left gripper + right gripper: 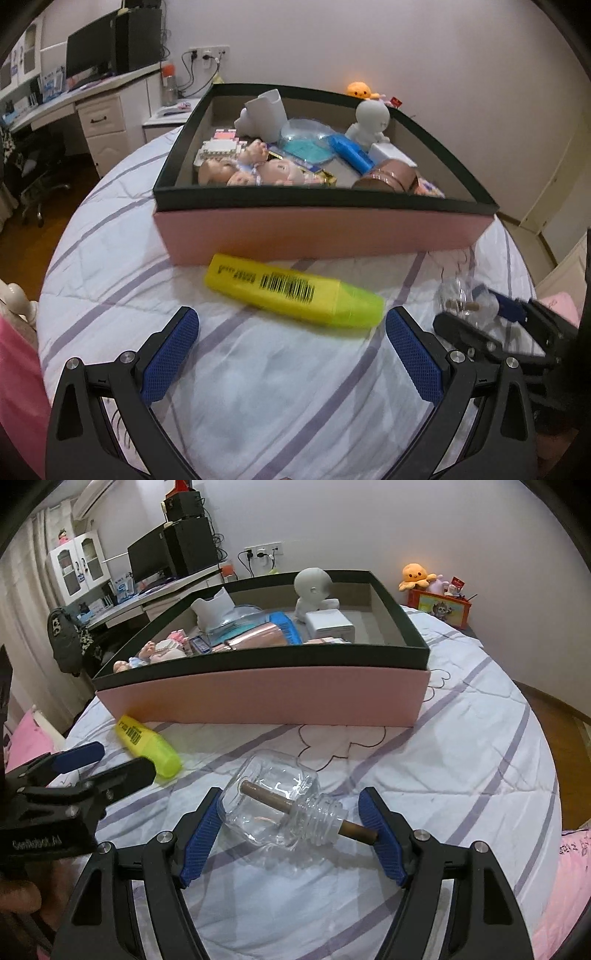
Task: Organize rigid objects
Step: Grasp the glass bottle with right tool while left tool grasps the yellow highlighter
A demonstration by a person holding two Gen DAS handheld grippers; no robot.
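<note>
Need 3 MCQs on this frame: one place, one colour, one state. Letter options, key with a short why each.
1. Where does the yellow highlighter lie?
A. inside the box
B. on the bedsheet in front of the pink box
C. on the desk

2. What colour are the gripper pads?
A. blue
B. red
C. white

3. How is the clear glass bottle?
A. upright and capped
B. lying on its side with a brown stick through its neck
C. broken in pieces

Key:
1 B, it rests on the striped sheet just before the box wall.
2 A, blue textured pads show in both wrist views.
3 B, it lies sideways between the right gripper jaws, the stick poking out of the mouth.
</note>
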